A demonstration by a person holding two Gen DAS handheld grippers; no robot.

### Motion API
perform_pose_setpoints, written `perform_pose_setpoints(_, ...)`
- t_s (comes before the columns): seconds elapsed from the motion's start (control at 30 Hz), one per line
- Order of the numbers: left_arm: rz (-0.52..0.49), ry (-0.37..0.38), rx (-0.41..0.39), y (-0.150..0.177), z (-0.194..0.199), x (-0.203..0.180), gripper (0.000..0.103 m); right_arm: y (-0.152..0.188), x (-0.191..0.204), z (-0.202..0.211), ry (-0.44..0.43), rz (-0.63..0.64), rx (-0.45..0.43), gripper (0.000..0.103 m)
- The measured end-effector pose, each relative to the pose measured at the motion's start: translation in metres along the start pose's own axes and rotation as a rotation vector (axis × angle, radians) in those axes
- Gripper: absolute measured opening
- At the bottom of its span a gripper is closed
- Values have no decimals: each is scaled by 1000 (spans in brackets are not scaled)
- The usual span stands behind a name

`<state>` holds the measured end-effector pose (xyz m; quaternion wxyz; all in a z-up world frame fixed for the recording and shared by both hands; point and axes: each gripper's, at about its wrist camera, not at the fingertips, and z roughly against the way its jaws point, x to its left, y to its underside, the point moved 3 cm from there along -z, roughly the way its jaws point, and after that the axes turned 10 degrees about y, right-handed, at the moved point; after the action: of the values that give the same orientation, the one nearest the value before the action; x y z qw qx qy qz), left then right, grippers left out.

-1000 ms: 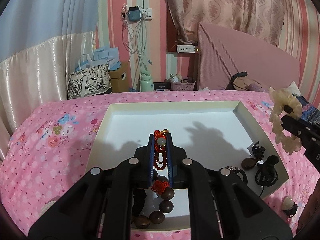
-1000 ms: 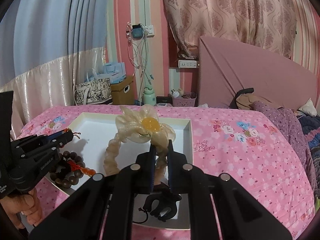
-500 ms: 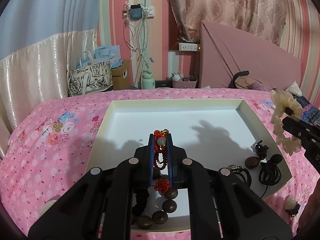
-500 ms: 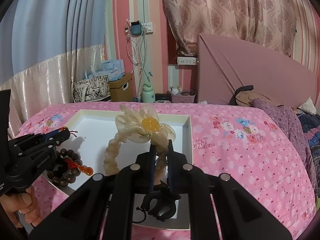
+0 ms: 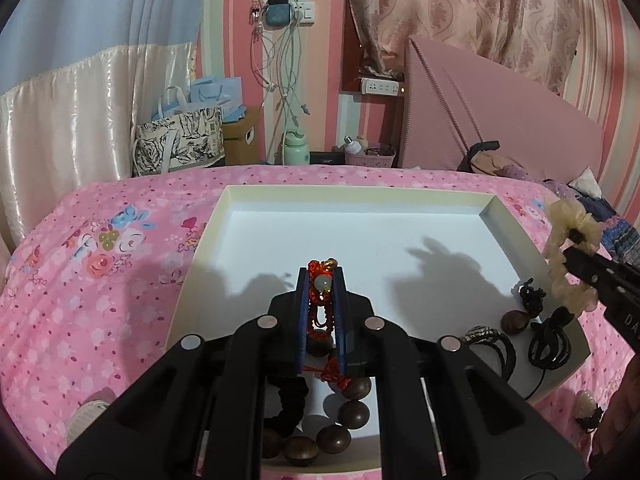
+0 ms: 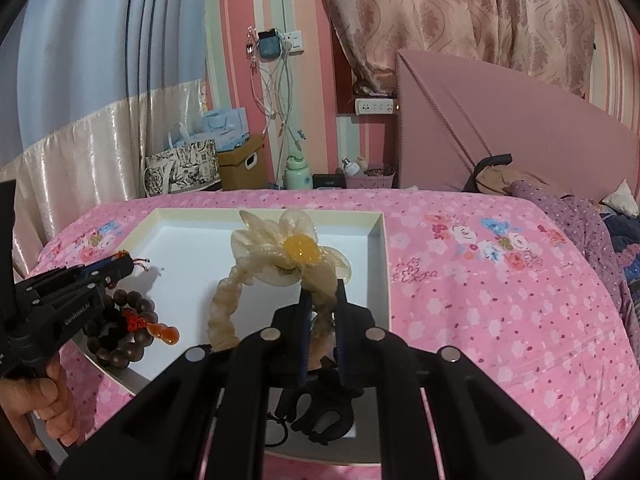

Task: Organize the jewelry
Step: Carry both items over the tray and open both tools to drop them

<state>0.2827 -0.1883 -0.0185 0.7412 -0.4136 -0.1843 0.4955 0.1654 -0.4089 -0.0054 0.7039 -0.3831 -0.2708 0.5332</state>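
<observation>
So, left gripper (image 5: pixel 323 280): it's pinching the red cord part of a wooden bead bracelet (image 5: pixel 344 412), with the dark beads hanging down over the near edge of the tray (image 5: pixel 352 194).
Right gripper (image 6: pixel 322 294): it's clamping tight on a cream scrunchie (image 6: pixel 286 258) with a flower and yellow centre, holding it up above the tray.
Tray: a shallow white one, it's sitting on the bed (image 6: pixel 500 288) with the pink floral cover.
Other stuff: black hair ties (image 5: pixel 548 340) and a dark pendant on a cord (image 5: pixel 516 318) are lying in the tray's right corner.
Hand (image 6: pixel 44 408): it's gripping the left gripper's handle at the left edge of the right wrist view.
</observation>
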Motion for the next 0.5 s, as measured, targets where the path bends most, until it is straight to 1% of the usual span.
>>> perform_pose_setpoints(0.13,-16,9,16,3,-7,-5,9,2,6,-10,-16,10,22,10)
perform_pose_setpoints(0.3,-47,14,74,10,-23,-8,9,8,18,-19,-35,42,57,10)
perform_pose_setpoints(0.5,-46,10,109,12,-36,-8,9,16,24,-28,-30,64,92,10)
